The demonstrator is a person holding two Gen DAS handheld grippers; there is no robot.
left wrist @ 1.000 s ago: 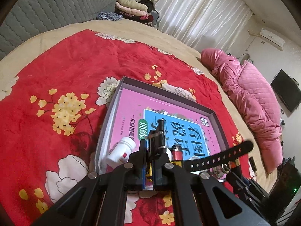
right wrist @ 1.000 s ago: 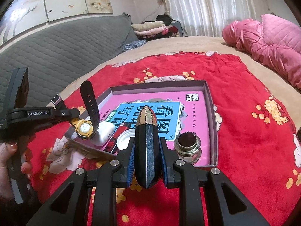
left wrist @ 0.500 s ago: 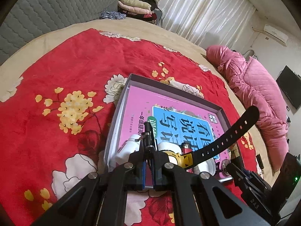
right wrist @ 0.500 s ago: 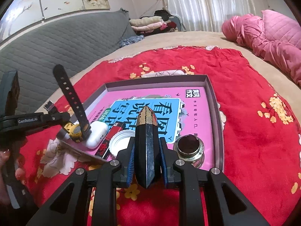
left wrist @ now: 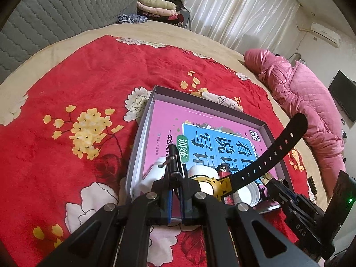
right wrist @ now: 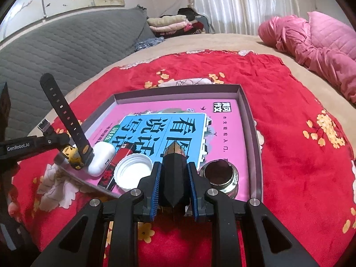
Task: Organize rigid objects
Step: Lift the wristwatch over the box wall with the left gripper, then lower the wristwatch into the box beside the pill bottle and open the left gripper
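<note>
A wristwatch with a yellow case and long black perforated strap (left wrist: 267,155) is pinched by its buckle end in the left tool (left wrist: 175,191), whose blue-padded fingers are pressed almost together on the strap; the watch case is seen low at the near left corner of a shallow grey cardboard tray (right wrist: 249,111), touching or just over a white rounded earbud case (right wrist: 101,159), while the free strap end is tilted up and away. A dark faceted pen-like object with a gold band (right wrist: 173,173) is gripped between the blue pads of the right tool (right wrist: 173,191), its tip pointed forward over the tray's near edge. The tray is lined with a pink and blue book cover printed with Chinese characters (right wrist: 178,124) and is set on a red floral blanket (right wrist: 289,84) spread over a bed. Along the tray's near edge are lined up, from left to right in the right wrist view, the earbud case, a red and black lighter (right wrist: 115,164), an upturned white plastic lid (right wrist: 133,171) and a small brass-rimmed glass jar with a dark top (right wrist: 219,175). A white plastic bottle (left wrist: 155,173) is seen lying at the tray's near left corner in the left wrist view, partly hidden by the left tool. A pink quilted jacket (left wrist: 300,102) is heaped on the bed beyond the blanket
</note>
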